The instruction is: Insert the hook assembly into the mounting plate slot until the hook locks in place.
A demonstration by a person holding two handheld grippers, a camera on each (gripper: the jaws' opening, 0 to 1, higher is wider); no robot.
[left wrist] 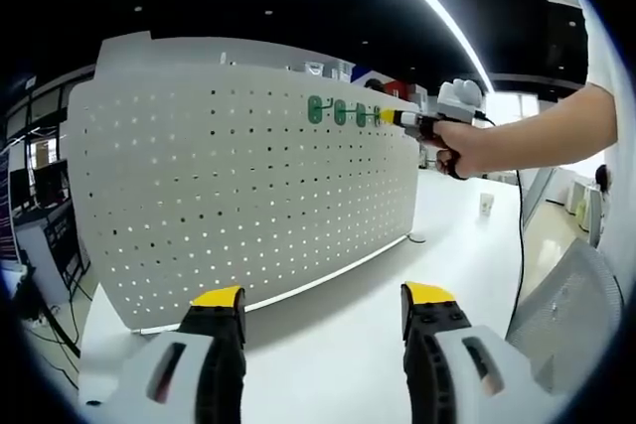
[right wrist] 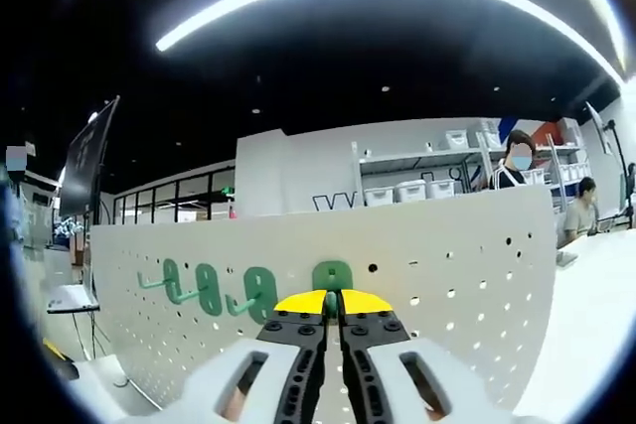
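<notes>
Four green hooks (right wrist: 256,288) sit in a row high on the white pegboard (left wrist: 238,196), which stands on the counter (left wrist: 348,335). The right tongs (right wrist: 334,302) are pinched together on the fourth hook (right wrist: 332,276) at the board. The left tongs (left wrist: 323,297) gape wide, holding nothing.

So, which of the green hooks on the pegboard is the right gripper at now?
The green hook at the right end of the row on the pegboard; the right gripper, jaws shut, sits directly at it.
</notes>
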